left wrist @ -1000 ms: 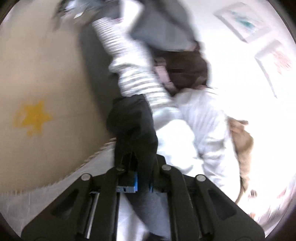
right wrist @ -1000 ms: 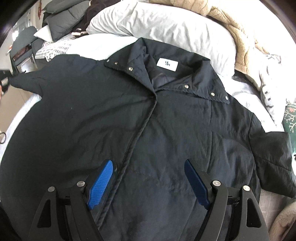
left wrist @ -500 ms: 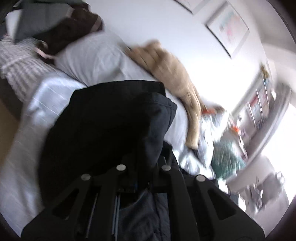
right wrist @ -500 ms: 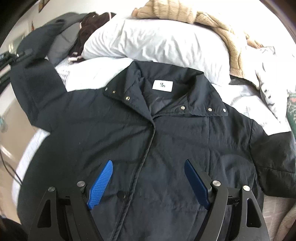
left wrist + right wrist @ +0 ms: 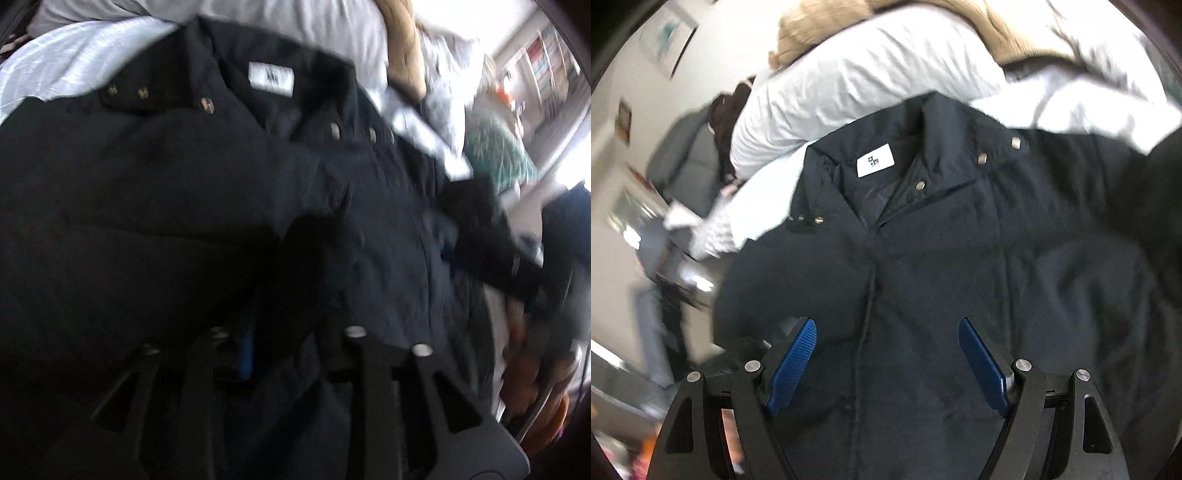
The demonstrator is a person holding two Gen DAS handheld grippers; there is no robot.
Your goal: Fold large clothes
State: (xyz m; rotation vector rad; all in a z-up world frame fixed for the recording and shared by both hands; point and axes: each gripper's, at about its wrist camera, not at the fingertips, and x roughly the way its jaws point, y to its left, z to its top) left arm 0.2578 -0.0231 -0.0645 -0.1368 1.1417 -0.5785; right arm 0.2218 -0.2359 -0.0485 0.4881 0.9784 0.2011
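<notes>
Jacket: the dark jacket [image 5: 960,258] lies flat on the bed [image 5: 871,85], front up, filling the middle of both views; its white tag [image 5: 875,160] sits upper middle.
Left gripper: your left gripper [image 5: 284,332] has just been opening; the sleeve [image 5: 288,266] is between its jaws at lower middle, but blur hides whether it is let go.
Right gripper: your right gripper [image 5: 886,358] is wide apart and holds nothing.
Risk: pull away too soon and the sleeve may snag and slide off.
Change: a second ago you clamped the sleeve out over the floor; now it lies across the chest.
</notes>
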